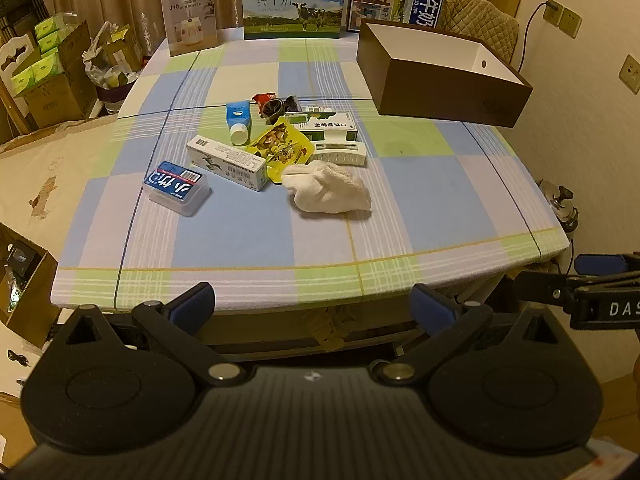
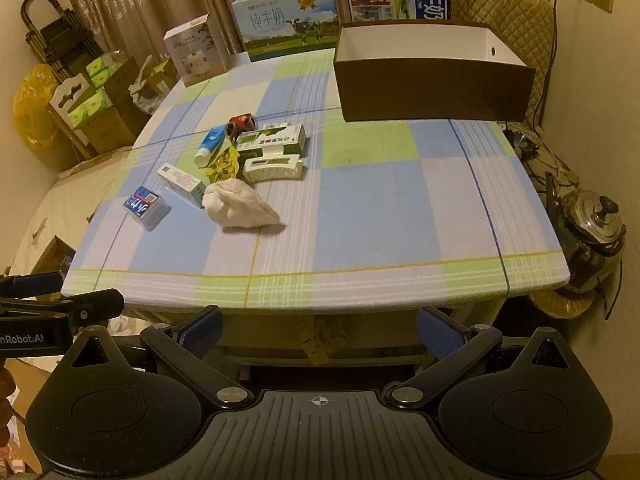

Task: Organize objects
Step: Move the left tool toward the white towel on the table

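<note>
1. Left gripper (image 1: 312, 304): fingers spread wide, nothing between the blue pads (image 1: 200, 300); it hangs short of the table's near edge, angled down toward the top.
2. Right gripper (image 2: 318, 326): fingers likewise wide apart and empty, blue pads (image 2: 434, 330) clear of the table (image 2: 400, 216). Each gripper shows at the side of the other's view, the two side by side.
3. Table: covered by a checked cloth of blue, green and white squares.
4. Clutter, left of centre on the cloth, well apart from both grippers:
 a. white towel (image 1: 326, 192), crumpled, nearest the grippers;
 b. yellow pouch (image 1: 280, 146), just behind the towel and touching it;
 c. long white carton (image 1: 228, 162), lying flat, left of the pouch;
 d. clear case (image 1: 176, 188) with a blue label, leftmost, apart from the carton;
 e. blue tube (image 1: 239, 118), white cap toward the grippers, behind the carton;
 f. green-white carton (image 1: 326, 126), right of the tube, with a slotted white holder (image 1: 340, 153) just in front of it;
 g. small dark and red items (image 1: 274, 104) at the rear of the pile, too small to identify.
5. Brown box (image 2: 432, 90): open-topped, white inside, at the far right of the table, apart from the clutter; no contents visible.
6. Far edge: a humidifier box (image 1: 190, 18) and two milk cartons (image 1: 294, 4) stand upright.
7. Kettle (image 2: 592, 220): metal, right of the table, below its top.
</note>
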Motion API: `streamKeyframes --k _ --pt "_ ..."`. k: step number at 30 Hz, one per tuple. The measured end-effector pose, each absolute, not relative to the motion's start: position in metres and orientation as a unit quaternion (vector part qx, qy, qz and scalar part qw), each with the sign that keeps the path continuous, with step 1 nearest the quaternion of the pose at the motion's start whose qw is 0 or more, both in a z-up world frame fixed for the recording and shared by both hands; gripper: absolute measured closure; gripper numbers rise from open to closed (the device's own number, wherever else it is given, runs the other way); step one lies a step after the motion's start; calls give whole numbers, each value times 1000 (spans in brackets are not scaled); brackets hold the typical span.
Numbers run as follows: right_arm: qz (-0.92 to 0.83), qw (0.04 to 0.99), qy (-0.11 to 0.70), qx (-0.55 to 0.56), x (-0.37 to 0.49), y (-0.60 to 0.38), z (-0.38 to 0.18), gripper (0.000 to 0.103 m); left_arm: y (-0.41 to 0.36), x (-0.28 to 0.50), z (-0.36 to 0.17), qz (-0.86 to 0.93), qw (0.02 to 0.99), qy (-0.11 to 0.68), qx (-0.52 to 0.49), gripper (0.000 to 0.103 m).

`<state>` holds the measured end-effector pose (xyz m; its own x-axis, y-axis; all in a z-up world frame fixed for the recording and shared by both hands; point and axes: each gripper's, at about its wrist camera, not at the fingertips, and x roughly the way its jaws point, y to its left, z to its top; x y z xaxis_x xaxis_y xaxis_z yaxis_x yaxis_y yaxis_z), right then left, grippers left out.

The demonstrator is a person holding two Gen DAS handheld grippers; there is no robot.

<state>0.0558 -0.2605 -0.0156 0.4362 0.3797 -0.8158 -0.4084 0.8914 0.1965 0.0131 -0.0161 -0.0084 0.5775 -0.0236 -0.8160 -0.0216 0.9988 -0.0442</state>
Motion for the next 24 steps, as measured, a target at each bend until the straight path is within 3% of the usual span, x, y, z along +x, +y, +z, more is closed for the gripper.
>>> streamKeyframes --k 24 --pt "246 842 480 -24 95 -253 -19 2 -14 52 -12 9 884 466 -33 1"
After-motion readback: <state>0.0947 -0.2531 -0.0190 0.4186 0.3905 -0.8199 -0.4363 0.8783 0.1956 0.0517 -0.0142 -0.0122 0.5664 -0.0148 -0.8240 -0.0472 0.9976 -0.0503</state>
